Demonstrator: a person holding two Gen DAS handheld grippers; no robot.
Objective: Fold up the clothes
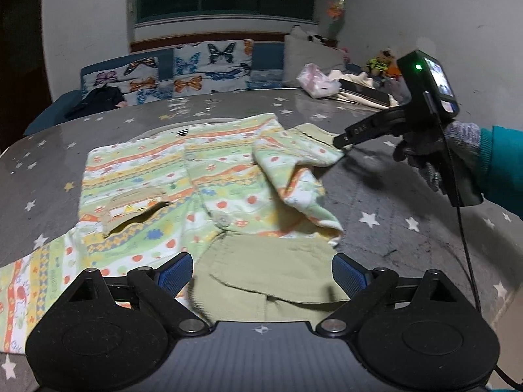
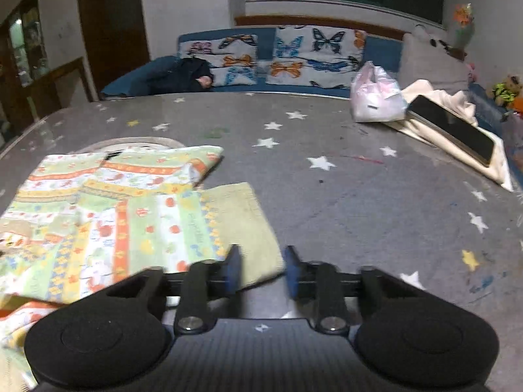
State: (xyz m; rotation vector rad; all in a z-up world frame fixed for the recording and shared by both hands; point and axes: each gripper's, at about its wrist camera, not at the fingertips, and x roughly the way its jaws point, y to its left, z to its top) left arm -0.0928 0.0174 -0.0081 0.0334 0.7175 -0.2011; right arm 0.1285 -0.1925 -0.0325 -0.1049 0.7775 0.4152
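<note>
Table (image 1: 408, 196): broad grey surface, printed with white stars, faintly glossy.
Shirt (image 1: 157, 176): soft printed cotton in green, orange and yellow bands, khaki lining — spread flat mid-table, near hem cut off by the frame.
Sleeve (image 1: 304, 179): folded inward, rumpled.
Right gripper (image 1: 340, 142): black fingers nearly closed at the sleeve cuff — grip unclear, blurred.
Left gripper (image 1: 261, 274): blue ribbed pads spread wide, holding nothing.
</note>
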